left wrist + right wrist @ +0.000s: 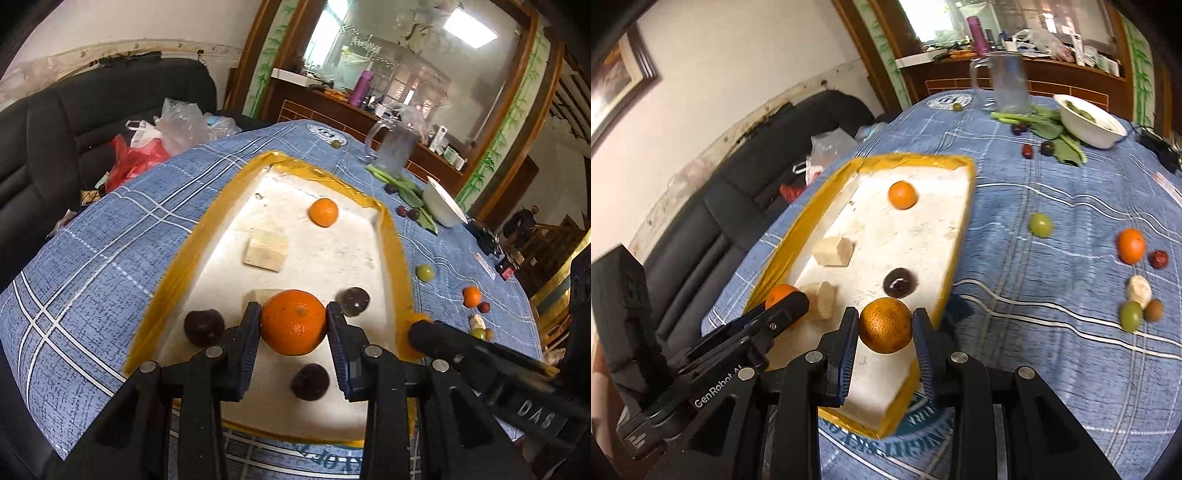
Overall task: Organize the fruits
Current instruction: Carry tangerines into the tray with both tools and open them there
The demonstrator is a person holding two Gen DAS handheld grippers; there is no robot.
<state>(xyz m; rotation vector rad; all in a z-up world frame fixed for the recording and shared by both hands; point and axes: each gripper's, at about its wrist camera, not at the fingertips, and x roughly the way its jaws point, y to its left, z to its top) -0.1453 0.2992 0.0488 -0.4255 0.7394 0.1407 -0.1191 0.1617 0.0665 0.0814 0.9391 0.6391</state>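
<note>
A white foam tray [325, 254] with a yellow taped rim lies on the blue plaid tablecloth. My left gripper [293, 323] is shut on an orange tangerine [293, 321] above the tray's near end. My right gripper [885, 326] is shut on another tangerine [885, 325] above the tray's [923, 236] near right edge. In the tray lie a tangerine [324, 212], three dark plums [204, 327] [353, 301] [310, 381] and a foam block [266, 250]. Loose on the cloth are a tangerine [1131, 245], green grapes [1040, 224] and a red date [1158, 259].
A white bowl [1089, 122], green leaves [1052, 129], a glass mug [1008, 83] and small dark fruits [1047, 147] stand at the table's far end. A black sofa [74, 122] with plastic bags [155, 140] is left of the table. A wooden sideboard stands behind.
</note>
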